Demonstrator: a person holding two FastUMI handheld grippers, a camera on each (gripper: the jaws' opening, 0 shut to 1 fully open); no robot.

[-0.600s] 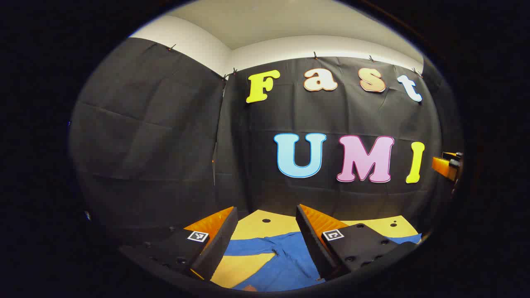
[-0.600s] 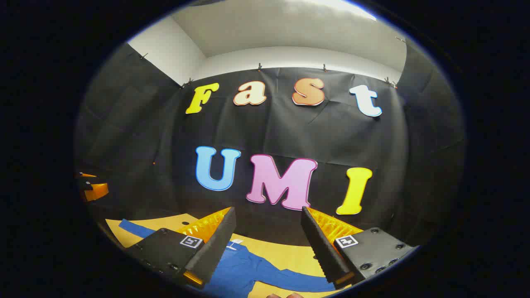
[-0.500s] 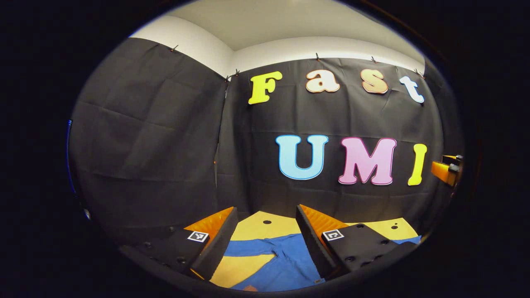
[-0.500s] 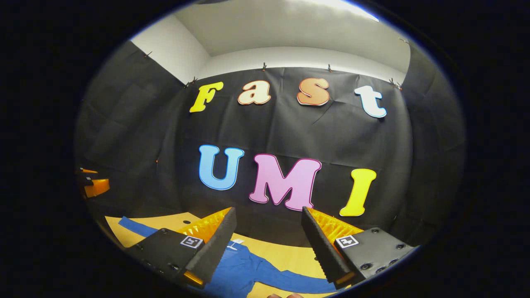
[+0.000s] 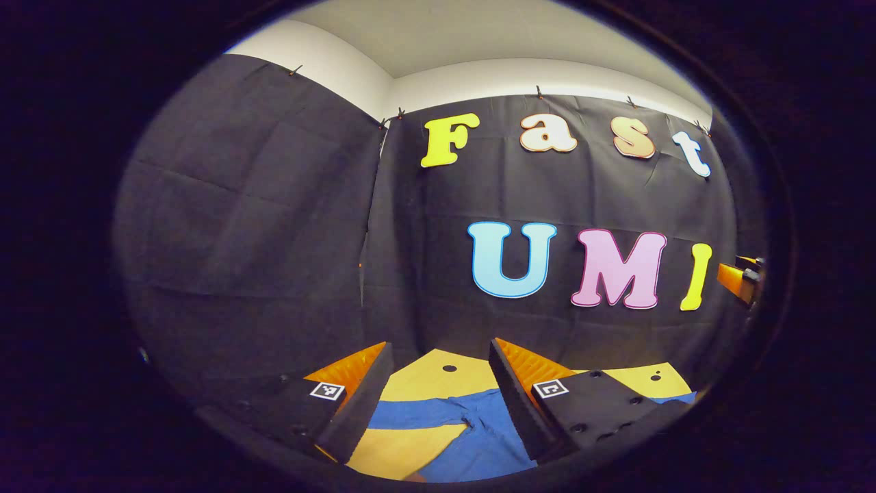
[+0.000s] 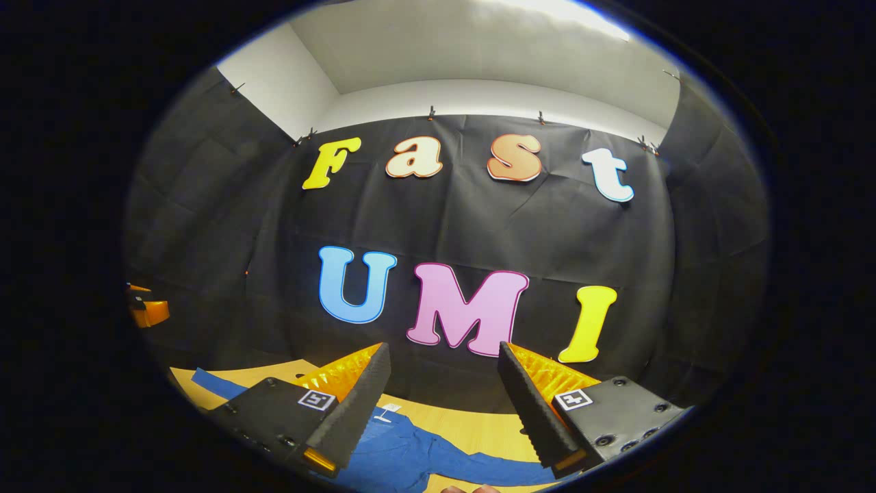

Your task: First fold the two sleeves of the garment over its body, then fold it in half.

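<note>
A blue long-sleeved garment (image 5: 472, 438) lies spread flat on a yellow wooden table (image 5: 438, 373), one sleeve stretching left. My left gripper (image 5: 438, 390) hangs open above it, nothing between its fingers. In the right gripper view the same garment (image 6: 410, 455) lies low in the frame, with a white tag at its collar (image 6: 387, 409) and sleeves running out left (image 6: 212, 383) and right. My right gripper (image 6: 445, 397) is open above it, holding nothing. Each gripper appears at the edge of the other's view, the right gripper (image 5: 742, 281) and the left gripper (image 6: 147, 311).
Black cloth walls close off the back and both sides of the table. The table (image 6: 472, 428) has small round holes near its far edge (image 5: 449, 368). A fingertip of a hand (image 6: 469, 489) peeks in at the bottom of the right gripper view.
Both views have swung slightly; the wall has shifted right in the left gripper view and a little down and left in the right gripper view. Both grippers remain open, and the garment lies unmoved.
</note>
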